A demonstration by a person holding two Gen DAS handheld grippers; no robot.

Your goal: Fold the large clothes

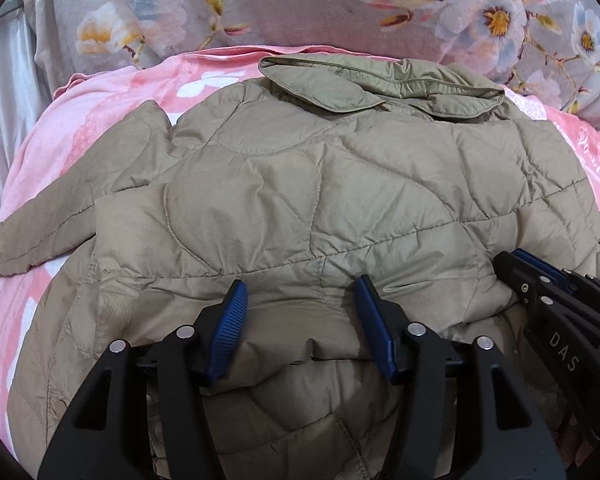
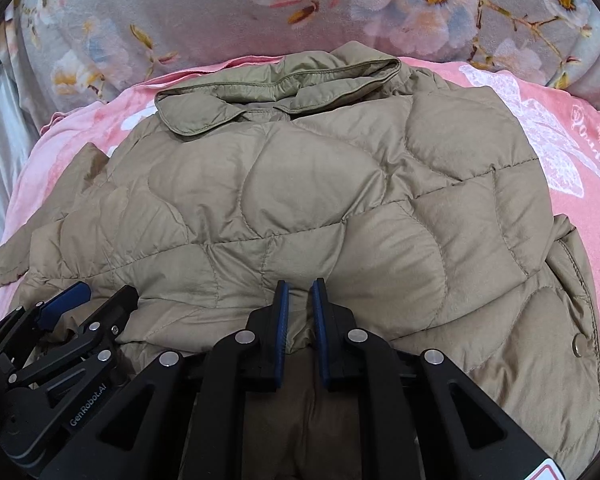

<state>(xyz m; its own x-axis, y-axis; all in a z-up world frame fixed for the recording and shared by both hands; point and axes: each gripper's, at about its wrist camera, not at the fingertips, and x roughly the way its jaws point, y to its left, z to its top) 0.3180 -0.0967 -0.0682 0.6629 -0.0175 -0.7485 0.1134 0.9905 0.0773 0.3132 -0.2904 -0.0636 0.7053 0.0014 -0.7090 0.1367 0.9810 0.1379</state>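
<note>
While folded: jacket (image 2: pixel 300 208) between tool (image 2: pixel 300 300) pads

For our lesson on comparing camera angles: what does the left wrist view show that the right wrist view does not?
Only the left wrist view: the left gripper head-on, jaws wide over a jacket fold.
Only the right wrist view: a metal snap button and the right gripper head-on, jaws narrow around a pinch of fabric.
Both: the tan quilted jacket, its collar, the pink blanket, the floral bedding.

Left gripper (image 1: pixel 300 292) half-spread; right gripper (image 2: pixel 300 294) nearly closed, both angled downward.
</note>
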